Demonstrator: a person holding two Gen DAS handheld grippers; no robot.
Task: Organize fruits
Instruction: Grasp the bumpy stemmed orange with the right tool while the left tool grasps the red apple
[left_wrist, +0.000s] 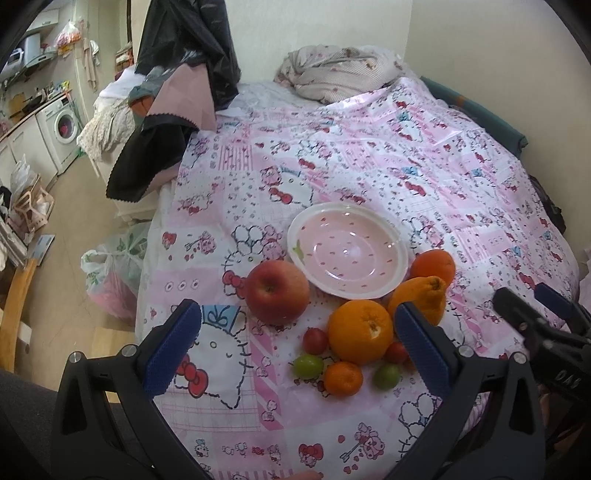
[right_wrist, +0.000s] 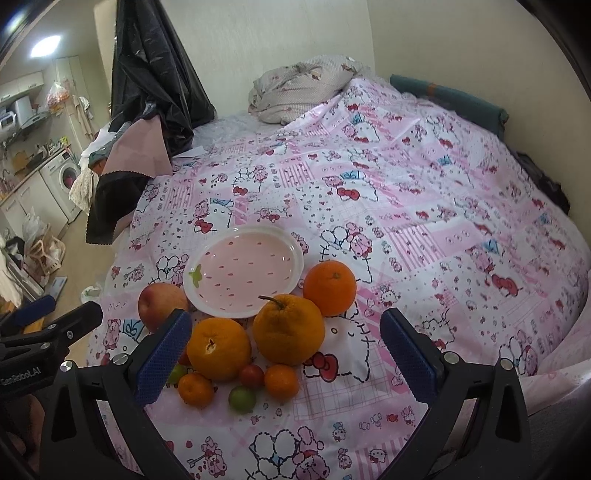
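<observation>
A pink strawberry-print plate (left_wrist: 391, 236) (right_wrist: 288, 240) lies empty on the bed. Around its near side lie a red apple (left_wrist: 277, 295) (right_wrist: 160, 301), a round orange (left_wrist: 360, 330) (right_wrist: 218, 349), a knobbly orange (left_wrist: 421, 295) (right_wrist: 288, 328), a smooth orange (left_wrist: 434, 264) (right_wrist: 330, 287), small tangerines (left_wrist: 343, 378) (right_wrist: 281, 380), small red fruits (left_wrist: 315, 339) (right_wrist: 251, 374) and green ones (left_wrist: 308, 365) (right_wrist: 242, 397). My left gripper (left_wrist: 299, 354) is open and empty, just short of the fruits. My right gripper (right_wrist: 288, 362) is open and empty, over the pile.
The bed carries a pink cartoon-print sheet (left_wrist: 406, 155) (right_wrist: 443, 206). A rolled blanket (left_wrist: 340, 70) lies at the far end by the wall. Black and pink cloths (left_wrist: 173, 110) hang at the bed's left edge. Plastic bags (left_wrist: 114, 266) stand on the floor to the left.
</observation>
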